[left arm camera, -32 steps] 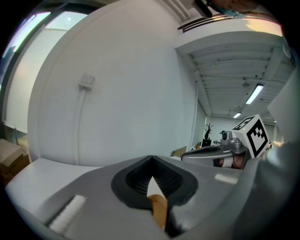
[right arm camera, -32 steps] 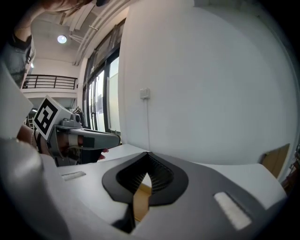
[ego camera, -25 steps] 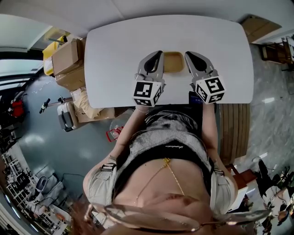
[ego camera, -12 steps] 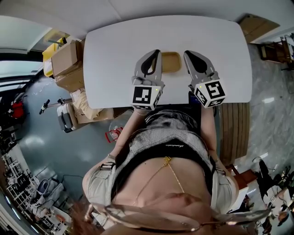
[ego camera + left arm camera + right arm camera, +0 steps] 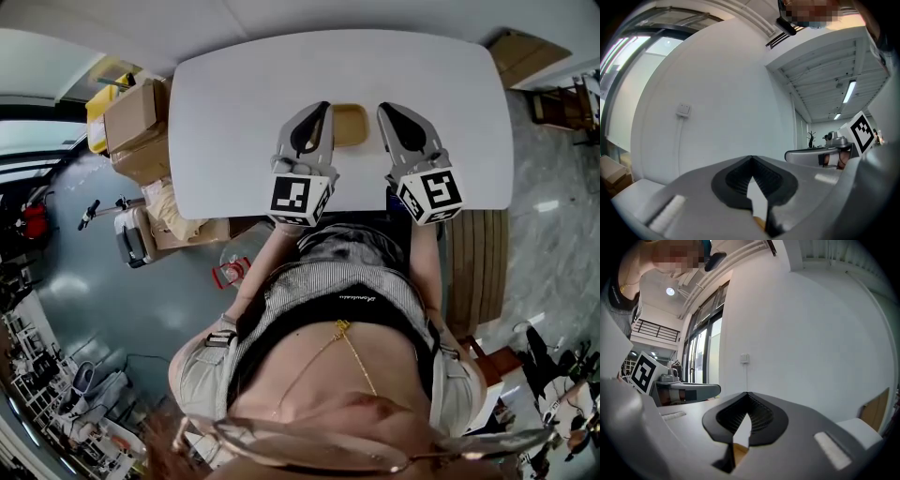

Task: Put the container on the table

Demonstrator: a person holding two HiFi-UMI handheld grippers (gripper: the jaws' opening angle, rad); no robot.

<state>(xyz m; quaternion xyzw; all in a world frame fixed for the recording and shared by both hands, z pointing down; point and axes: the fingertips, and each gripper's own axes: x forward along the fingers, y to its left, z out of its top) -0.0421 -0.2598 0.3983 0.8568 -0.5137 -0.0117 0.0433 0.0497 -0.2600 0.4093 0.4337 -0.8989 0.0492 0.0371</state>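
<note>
The tan container point(image 5: 352, 126) sits at upper centre of the head view, over the white desk point(image 5: 234, 103), slightly toward the desk's near edge. The view from above does not show whether its base touches the desk. It lies between the two grippers. The left gripper point(image 5: 322, 111) meets its left rim and the right gripper point(image 5: 386, 112) meets its right rim.

In the left gripper view the jaws are pressed together at the tips, pinching the rim, and a sliver of tan shows low in the gap behind them. The right gripper view shows the same: jaws closed tip to tip on the rim, tan below.

Cardboard boxes point(image 5: 139, 117) stand on the floor off the desk's left end.
</note>
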